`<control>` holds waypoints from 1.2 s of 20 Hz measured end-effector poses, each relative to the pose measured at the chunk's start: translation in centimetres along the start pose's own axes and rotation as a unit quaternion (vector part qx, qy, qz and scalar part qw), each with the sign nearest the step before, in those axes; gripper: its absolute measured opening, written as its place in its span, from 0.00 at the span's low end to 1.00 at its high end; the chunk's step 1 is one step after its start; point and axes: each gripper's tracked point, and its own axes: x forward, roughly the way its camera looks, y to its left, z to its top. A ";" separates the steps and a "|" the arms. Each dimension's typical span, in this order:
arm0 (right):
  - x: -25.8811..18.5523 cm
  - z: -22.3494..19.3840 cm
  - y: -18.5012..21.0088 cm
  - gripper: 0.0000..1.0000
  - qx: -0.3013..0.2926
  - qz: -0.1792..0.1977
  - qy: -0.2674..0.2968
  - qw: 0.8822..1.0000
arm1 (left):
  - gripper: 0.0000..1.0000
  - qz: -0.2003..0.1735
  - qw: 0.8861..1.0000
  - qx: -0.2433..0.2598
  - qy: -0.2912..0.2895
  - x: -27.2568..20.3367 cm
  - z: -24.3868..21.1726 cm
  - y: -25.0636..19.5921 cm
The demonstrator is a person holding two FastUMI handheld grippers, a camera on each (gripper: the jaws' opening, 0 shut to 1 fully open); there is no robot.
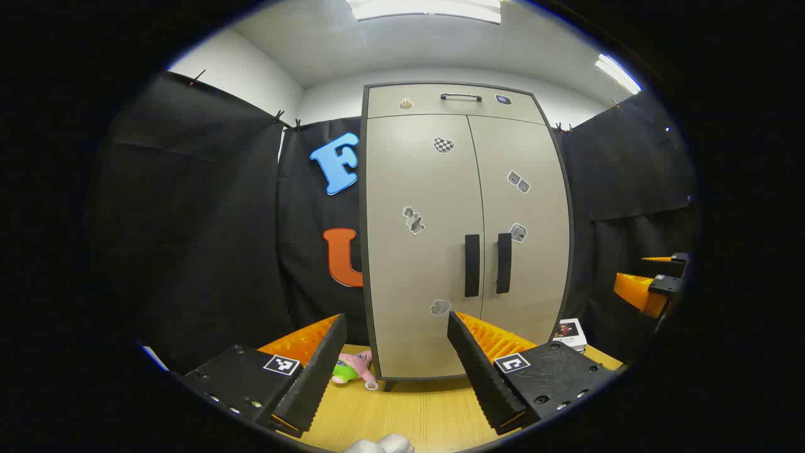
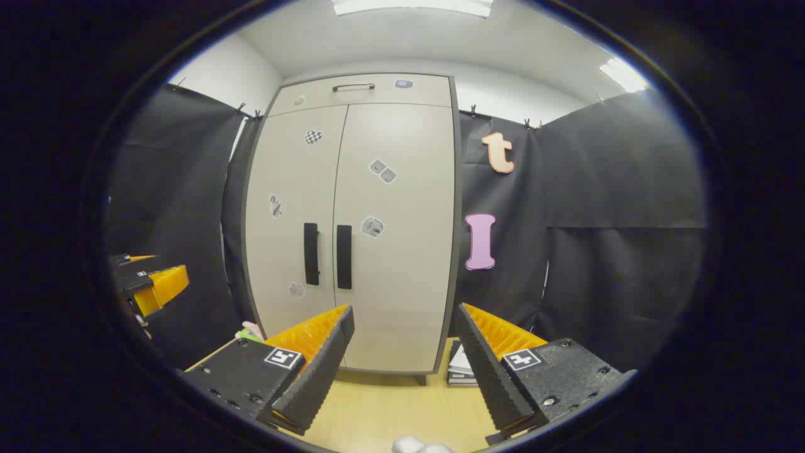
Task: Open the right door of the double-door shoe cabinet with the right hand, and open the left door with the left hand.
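A beige double-door shoe cabinet [image 1: 462, 233] [image 2: 352, 220] stands on a wooden table with both doors closed. Two dark vertical handles sit side by side at the middle seam: the left handle [image 1: 471, 265] [image 2: 311, 253] and the right handle [image 1: 504, 262] [image 2: 344, 256]. My left gripper [image 1: 397, 321] is open, some way in front of the left door, with nothing between its fingers. My right gripper [image 2: 404, 311] is open too, short of the right door. The right gripper also appears at the far right of the left gripper view [image 1: 657, 283], and the left gripper at the far left of the right gripper view [image 2: 148, 280].
A small pink and green plush toy [image 1: 352, 367] [image 2: 250, 331] lies on the wooden table [image 1: 415, 412] by the cabinet's left foot. A stack of books [image 1: 569, 333] [image 2: 462, 368] lies at its right foot. Black cloth walls close in on both sides.
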 end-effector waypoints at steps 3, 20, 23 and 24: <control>0.0 0.3 -0.1 1.00 0.003 -0.001 -0.006 1.000 | 0.96 0.001 1.000 0.000 0.001 -0.1 -0.1 0.0; 3.9 0.0 1.9 1.00 -0.014 0.015 -0.005 1.000 | 0.96 0.016 1.000 0.003 0.004 -2.1 -0.8 0.7; 6.1 0.4 3.2 1.00 -0.011 0.025 -0.009 1.000 | 0.96 0.021 1.000 0.006 0.005 -2.6 -0.6 0.9; 6.9 0.6 3.8 1.00 -0.009 0.031 -0.011 0.999 | 0.96 0.023 1.000 0.007 0.005 -2.8 -0.6 1.0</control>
